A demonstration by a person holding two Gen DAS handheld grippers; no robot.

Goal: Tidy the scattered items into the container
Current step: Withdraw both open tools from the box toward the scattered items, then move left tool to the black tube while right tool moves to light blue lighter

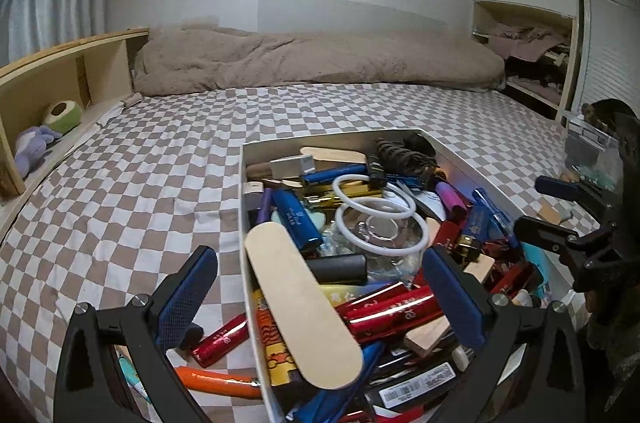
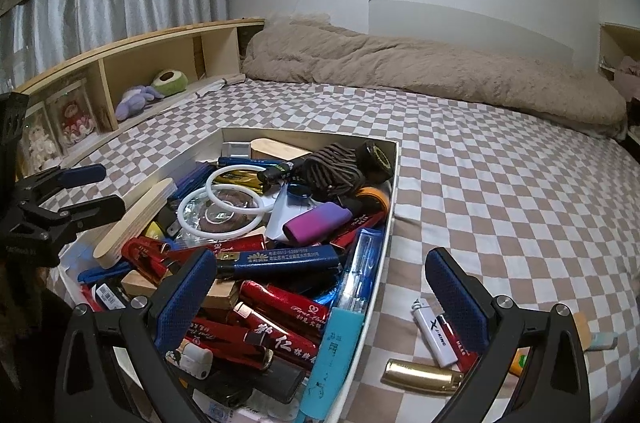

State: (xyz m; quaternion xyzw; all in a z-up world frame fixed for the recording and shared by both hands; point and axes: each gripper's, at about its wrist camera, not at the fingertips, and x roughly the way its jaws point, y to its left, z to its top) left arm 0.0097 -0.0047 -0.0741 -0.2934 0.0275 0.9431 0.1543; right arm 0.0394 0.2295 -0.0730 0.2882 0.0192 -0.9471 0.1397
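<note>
A white box (image 1: 460,159) (image 2: 394,191) sits on the checkered bed, piled with lighters, wooden sticks and white rings. My left gripper (image 1: 320,283) is open and empty, straddling the box's left wall; it also shows in the right wrist view (image 2: 100,193). A red lighter (image 1: 220,339) and an orange item (image 1: 216,381) lie on the bed just left of the box. My right gripper (image 2: 320,283) is open and empty over the box's right wall; it also shows in the left wrist view (image 1: 548,209). A white lighter (image 2: 434,333), a red lighter (image 2: 458,341) and a gold lighter (image 2: 420,377) lie right of the box.
A beige duvet (image 1: 312,59) lies along the far wall. A wooden shelf (image 1: 60,79) with plush toys (image 1: 34,147) runs along the left. More small items (image 2: 596,341) lie at the right edge. An open closet (image 1: 528,63) stands at the far right.
</note>
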